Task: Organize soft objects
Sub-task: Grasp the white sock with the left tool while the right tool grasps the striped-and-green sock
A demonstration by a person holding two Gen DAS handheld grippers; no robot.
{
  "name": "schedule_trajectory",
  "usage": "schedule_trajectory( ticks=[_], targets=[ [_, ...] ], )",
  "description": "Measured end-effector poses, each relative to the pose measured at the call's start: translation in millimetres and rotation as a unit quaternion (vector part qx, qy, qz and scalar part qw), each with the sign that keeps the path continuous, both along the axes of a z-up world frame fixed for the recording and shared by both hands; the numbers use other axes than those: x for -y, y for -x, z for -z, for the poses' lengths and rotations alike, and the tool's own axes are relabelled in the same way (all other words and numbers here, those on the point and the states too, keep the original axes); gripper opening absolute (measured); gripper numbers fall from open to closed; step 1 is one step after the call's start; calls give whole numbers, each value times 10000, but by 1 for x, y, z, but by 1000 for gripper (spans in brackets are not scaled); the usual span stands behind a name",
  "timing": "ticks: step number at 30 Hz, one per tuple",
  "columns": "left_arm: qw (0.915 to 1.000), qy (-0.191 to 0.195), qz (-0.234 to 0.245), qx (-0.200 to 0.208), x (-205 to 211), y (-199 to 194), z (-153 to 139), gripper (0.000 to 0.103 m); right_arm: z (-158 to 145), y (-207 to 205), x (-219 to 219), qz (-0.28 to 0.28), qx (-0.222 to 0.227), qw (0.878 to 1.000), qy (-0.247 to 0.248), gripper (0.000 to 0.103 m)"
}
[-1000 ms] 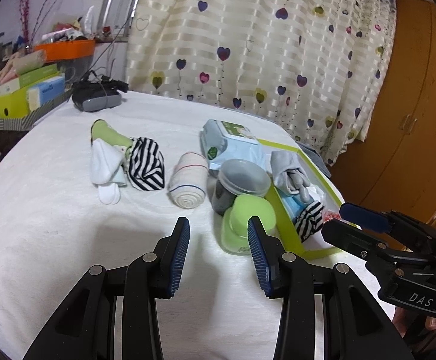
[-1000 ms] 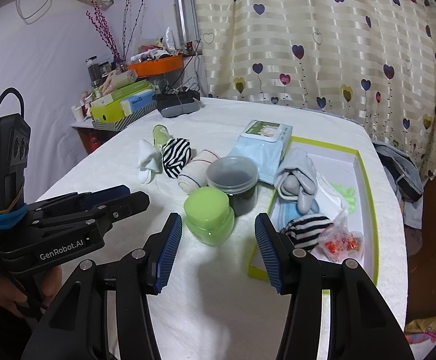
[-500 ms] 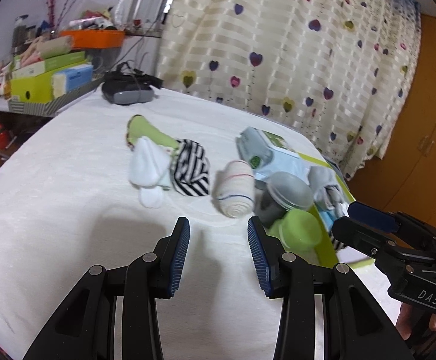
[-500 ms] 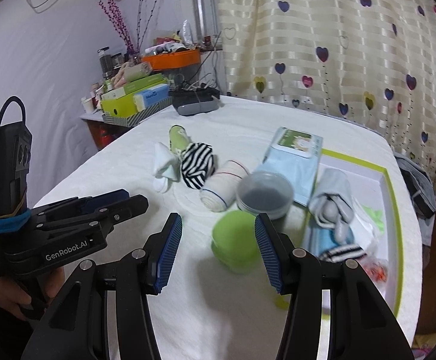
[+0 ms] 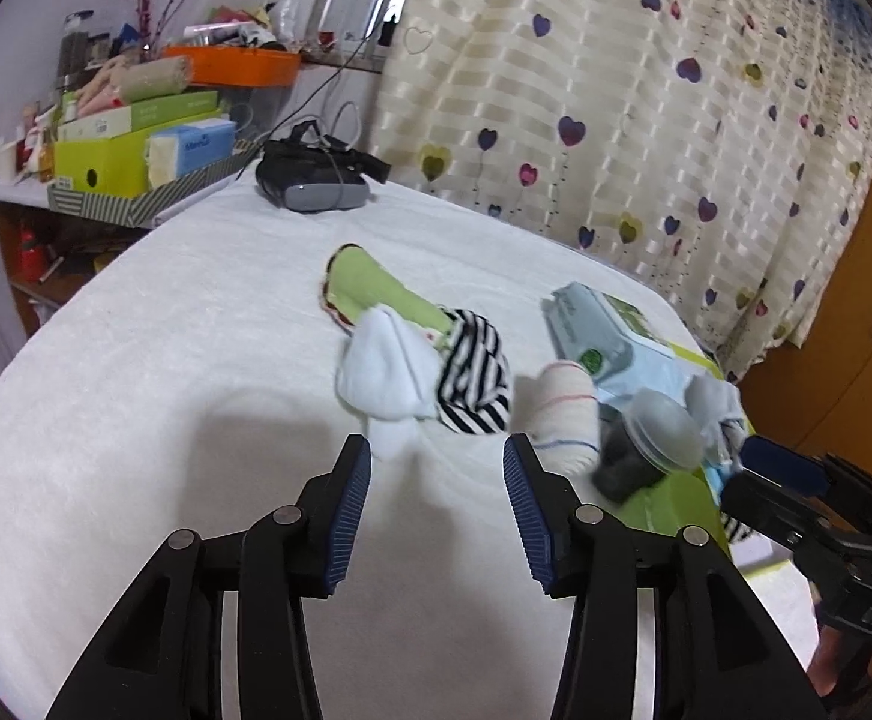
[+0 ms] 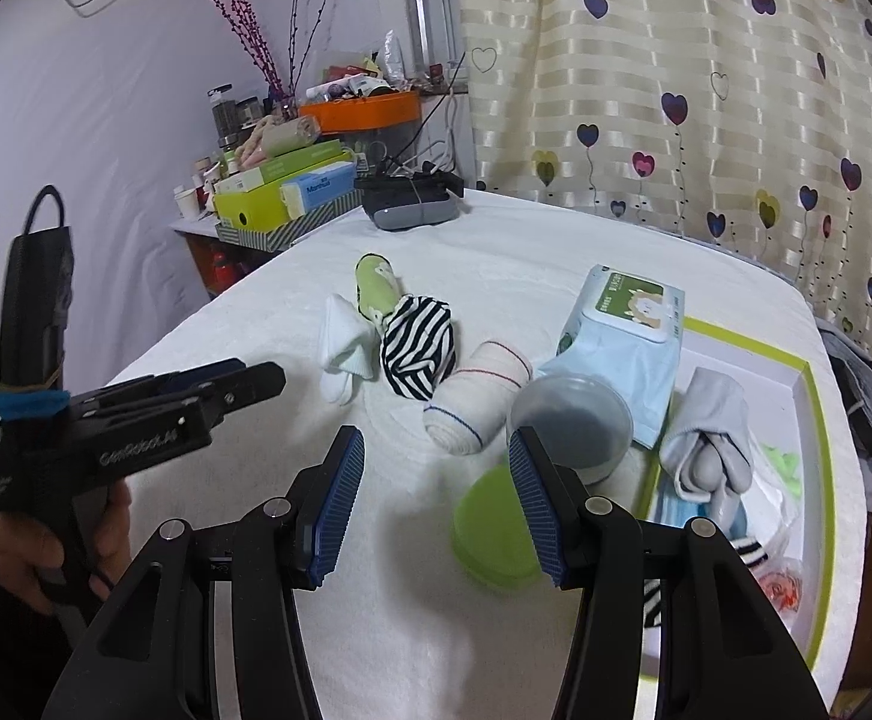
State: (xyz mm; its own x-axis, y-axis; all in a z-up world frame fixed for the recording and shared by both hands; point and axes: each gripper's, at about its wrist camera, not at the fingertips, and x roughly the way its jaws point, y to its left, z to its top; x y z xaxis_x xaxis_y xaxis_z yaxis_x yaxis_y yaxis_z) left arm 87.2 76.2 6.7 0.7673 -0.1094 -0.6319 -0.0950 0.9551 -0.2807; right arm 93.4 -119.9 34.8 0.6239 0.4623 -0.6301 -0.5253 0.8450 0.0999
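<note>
On the white table lie a white sock (image 5: pixel 384 381) (image 6: pixel 342 348), a green sock (image 5: pixel 369 291) (image 6: pixel 375 288), a black-and-white striped sock (image 5: pixel 475 375) (image 6: pixel 417 348) and a cream rolled sock (image 5: pixel 562 414) (image 6: pixel 478 396). A green-rimmed white tray (image 6: pixel 802 372) at the right holds a grey sock (image 6: pixel 712 426) and other soft items. My left gripper (image 5: pixel 436 510) is open and empty, just short of the white sock. My right gripper (image 6: pixel 436 510) is open and empty, short of the cream sock. The left gripper also shows in the right wrist view (image 6: pixel 219 384).
A grey-lidded jar (image 6: pixel 571 420) and a green-lidded jar (image 6: pixel 496 534) stand by the tray. A wipes pack (image 6: pixel 622 324) lies behind them. A black headset (image 5: pixel 309 177) sits at the far table edge. A cluttered shelf (image 5: pixel 135 144) stands at the left.
Both grippers have swung left and forward toward the sock cluster. The socks now sit nearer the centre of both views. Jaws stay open.
</note>
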Motion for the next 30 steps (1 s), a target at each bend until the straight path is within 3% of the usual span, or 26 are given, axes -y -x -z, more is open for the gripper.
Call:
schedule_trajectory(
  ticks=[10,19,24,30],
  targets=[
    [9991,67,-100,-416,-16,-56,23,46,-1,-29,-11,-124,-51,9999,-56,52],
    [9979,225,-121,-596,-20,-81,42,46,3,-47,-19,-175,-158,9997,-18,52],
    [9981,248,-137,-550,-21,-80,43,28,5,-58,-27,-139,-226,9996,102,52],
    [9988,350,-202,-293,-26,-59,32,26,6,-73,-51,-305,-314,9978,503,52]
  ],
)
